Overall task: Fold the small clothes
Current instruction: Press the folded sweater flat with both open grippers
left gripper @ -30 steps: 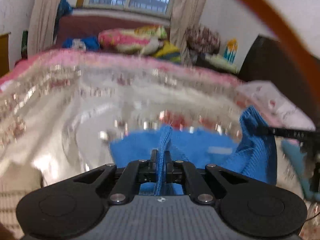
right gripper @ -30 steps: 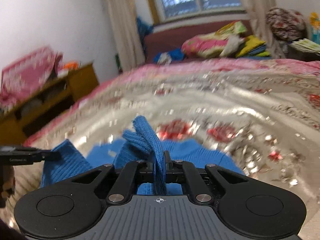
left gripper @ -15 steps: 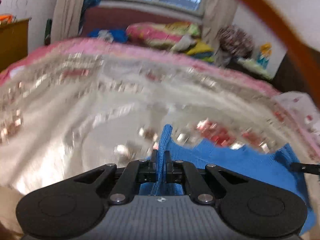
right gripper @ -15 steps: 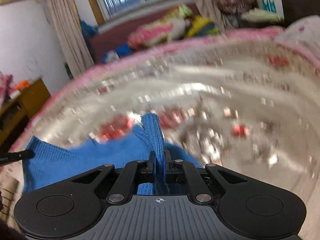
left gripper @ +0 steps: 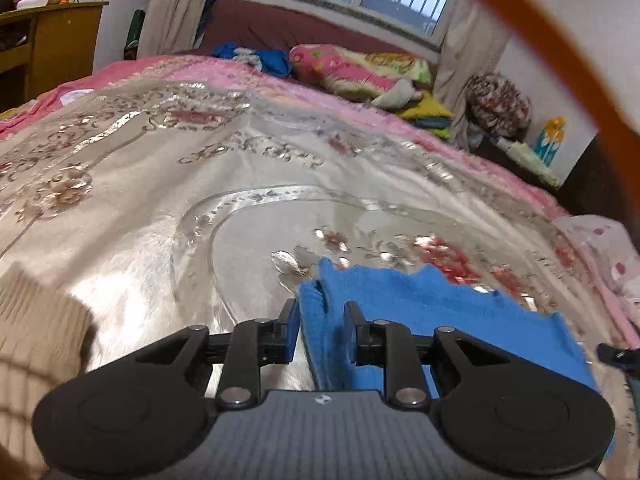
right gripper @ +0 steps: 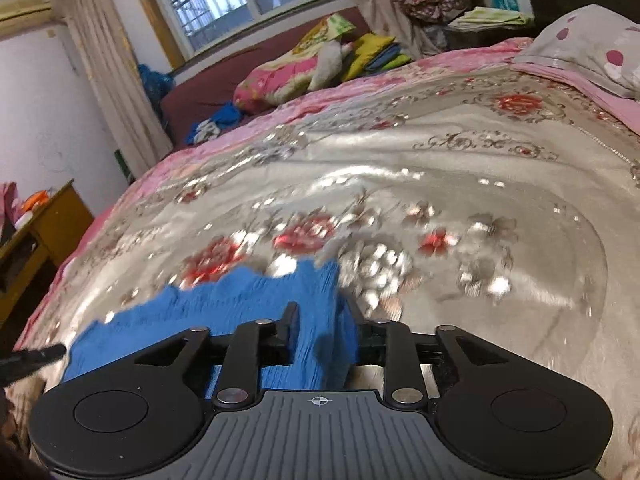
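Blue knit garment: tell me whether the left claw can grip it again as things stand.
Probably yes. The blue knit garment lies on the bedspread with its near corner between the left claw jaws, which have just been opening; nothing blocks them.

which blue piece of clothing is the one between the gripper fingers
The blue knit garment spread flat on the silver bedspread, between both grippers' parted jaws. The other blue clothes lie bunched at the far edge, untouched.
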A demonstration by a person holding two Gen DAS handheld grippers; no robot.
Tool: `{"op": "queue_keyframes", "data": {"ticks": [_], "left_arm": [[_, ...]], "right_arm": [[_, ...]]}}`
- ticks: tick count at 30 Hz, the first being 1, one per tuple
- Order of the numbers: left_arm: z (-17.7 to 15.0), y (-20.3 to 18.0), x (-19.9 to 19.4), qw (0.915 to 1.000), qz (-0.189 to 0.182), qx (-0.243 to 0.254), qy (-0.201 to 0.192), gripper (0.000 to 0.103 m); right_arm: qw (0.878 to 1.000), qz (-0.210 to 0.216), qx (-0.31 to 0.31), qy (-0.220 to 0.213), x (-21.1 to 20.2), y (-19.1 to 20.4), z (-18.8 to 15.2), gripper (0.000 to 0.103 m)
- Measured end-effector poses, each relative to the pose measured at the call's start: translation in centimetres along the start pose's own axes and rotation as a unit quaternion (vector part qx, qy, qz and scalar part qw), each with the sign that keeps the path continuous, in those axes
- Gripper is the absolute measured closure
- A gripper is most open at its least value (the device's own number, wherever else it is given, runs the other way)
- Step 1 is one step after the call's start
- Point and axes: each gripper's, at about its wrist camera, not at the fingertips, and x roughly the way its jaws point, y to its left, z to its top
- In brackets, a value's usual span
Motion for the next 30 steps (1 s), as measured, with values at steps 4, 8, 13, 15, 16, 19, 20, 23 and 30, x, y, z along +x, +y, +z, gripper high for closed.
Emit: {"op": "queue_keyframes", "data": {"ticks": [4, 8, 13, 15, 16, 19, 20, 23, 30], "left_arm": [[-1.8, -1.3, -2.1, 0.9993, -0.028, 0.023, -0.002, 0.066], [-3.1, -1.9, -1.4, 0.9988, -0.017, 0.04, 0.021, 0.066], [-4.1, -0.4, -0.7, 0.9991, 0.004, 0.006, 0.041, 0.066], [-4.4, -0.2, -1.4, 0.9993, 0.007, -0.002, 0.037, 0.066], [-4.6, -0.2, -1.9, 0.9994, 0.009, -0.003, 0.035, 0.066], [-5.5, -0.2, -3.7, 0.9996, 0.008, -0.01, 0.025, 0.066], [-5.7, -0.2, -4.1, 0.9996, 0.005, -0.014, 0.022, 0.066], [-6.7, -0.2, -5.5, 0.9996, -0.007, -0.024, 0.012, 0.066], [-7.7, -0.1, -5.3, 0.9991, -0.021, -0.026, 0.026, 0.066]], "right_arm": [[1.0, 0.022, -0.015, 0.015, -0.9, 1.0, -2.0, 0.074], [0.998, -0.036, -0.049, 0.027, -0.4, 1.9, -3.5, 0.074], [0.997, -0.056, -0.024, 0.037, -0.6, 1.0, -3.6, 0.075], [0.996, -0.07, -0.033, 0.033, -1.2, 1.3, -3.4, 0.075], [0.996, -0.075, -0.032, 0.029, -1.5, 1.3, -3.3, 0.074], [0.997, -0.074, -0.024, 0.01, -3.0, 1.6, -3.3, 0.074], [0.997, -0.071, -0.024, 0.004, -3.5, 1.8, -3.5, 0.074], [0.997, -0.067, -0.041, 0.01, -4.3, 2.6, -4.9, 0.074], [0.992, -0.109, -0.048, 0.042, -3.2, 3.3, -6.5, 0.074]]}}
